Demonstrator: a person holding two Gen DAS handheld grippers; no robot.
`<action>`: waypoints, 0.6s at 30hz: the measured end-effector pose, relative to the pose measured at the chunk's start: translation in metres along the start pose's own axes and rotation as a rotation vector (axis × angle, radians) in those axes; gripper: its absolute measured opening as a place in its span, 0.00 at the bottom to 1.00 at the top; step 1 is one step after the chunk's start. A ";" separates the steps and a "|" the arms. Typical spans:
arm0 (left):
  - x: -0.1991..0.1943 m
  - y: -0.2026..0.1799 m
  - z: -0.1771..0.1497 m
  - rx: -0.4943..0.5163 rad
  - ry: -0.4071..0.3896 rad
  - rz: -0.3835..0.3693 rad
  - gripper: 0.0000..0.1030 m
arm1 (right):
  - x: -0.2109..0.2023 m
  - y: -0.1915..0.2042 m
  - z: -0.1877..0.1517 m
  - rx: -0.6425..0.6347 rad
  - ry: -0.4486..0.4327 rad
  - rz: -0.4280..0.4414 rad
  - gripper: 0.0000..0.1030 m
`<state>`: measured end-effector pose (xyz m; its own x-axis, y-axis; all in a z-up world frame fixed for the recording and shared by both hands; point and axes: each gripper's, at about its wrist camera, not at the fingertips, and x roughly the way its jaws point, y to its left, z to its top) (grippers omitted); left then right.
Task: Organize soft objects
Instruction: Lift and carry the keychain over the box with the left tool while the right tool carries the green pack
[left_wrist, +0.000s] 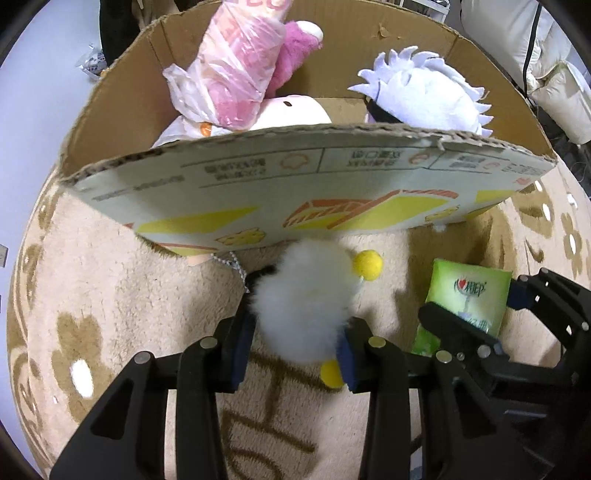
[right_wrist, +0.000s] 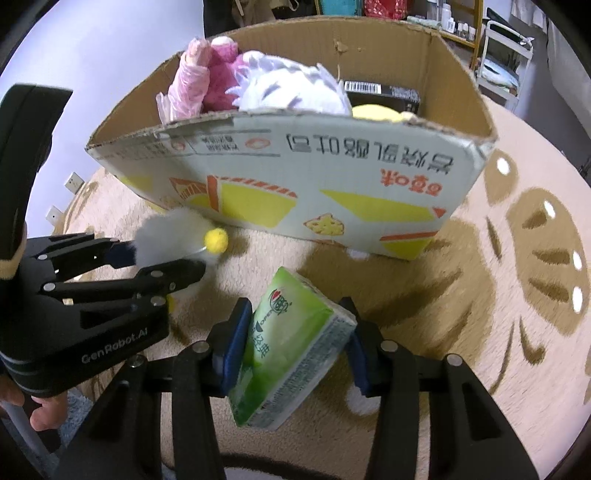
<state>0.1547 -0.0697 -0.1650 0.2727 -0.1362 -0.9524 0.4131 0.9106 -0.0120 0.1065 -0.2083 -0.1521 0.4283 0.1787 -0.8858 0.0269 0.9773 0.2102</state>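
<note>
My left gripper (left_wrist: 295, 343) is shut on a white fluffy toy (left_wrist: 303, 299) with yellow pom-poms, held just in front of the cardboard box (left_wrist: 332, 192). My right gripper (right_wrist: 291, 347) is shut on a green tissue pack (right_wrist: 288, 343), held above the rug in front of the same box (right_wrist: 332, 177). In the left wrist view the tissue pack (left_wrist: 465, 295) and right gripper (left_wrist: 480, 314) show at right. In the right wrist view the left gripper (right_wrist: 162, 258) and white toy (right_wrist: 173, 236) show at left. The box holds a pink plastic-wrapped plush (left_wrist: 240, 66) and a white spiky plush (left_wrist: 424, 88).
A beige rug with brown flower patterns (right_wrist: 517, 258) lies under everything. Inside the box are also a yellow plush (right_wrist: 376, 112) and a black carton (right_wrist: 384, 94). Shelves and furniture (right_wrist: 506, 55) stand behind the box. A white wall with outlets (right_wrist: 74, 181) is at left.
</note>
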 end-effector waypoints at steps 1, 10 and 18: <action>-0.003 0.002 -0.002 0.000 -0.003 0.003 0.36 | -0.003 -0.001 0.000 0.003 -0.008 0.004 0.49; -0.030 0.003 -0.014 -0.029 -0.042 0.031 0.37 | -0.031 -0.006 0.001 -0.005 -0.108 0.009 0.49; -0.060 -0.002 -0.037 -0.012 -0.099 0.051 0.36 | -0.050 0.006 0.005 -0.039 -0.219 0.004 0.48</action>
<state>0.1051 -0.0492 -0.1194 0.3777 -0.1265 -0.9173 0.3864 0.9218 0.0320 0.0898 -0.2122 -0.1041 0.6146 0.1573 -0.7730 -0.0077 0.9811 0.1935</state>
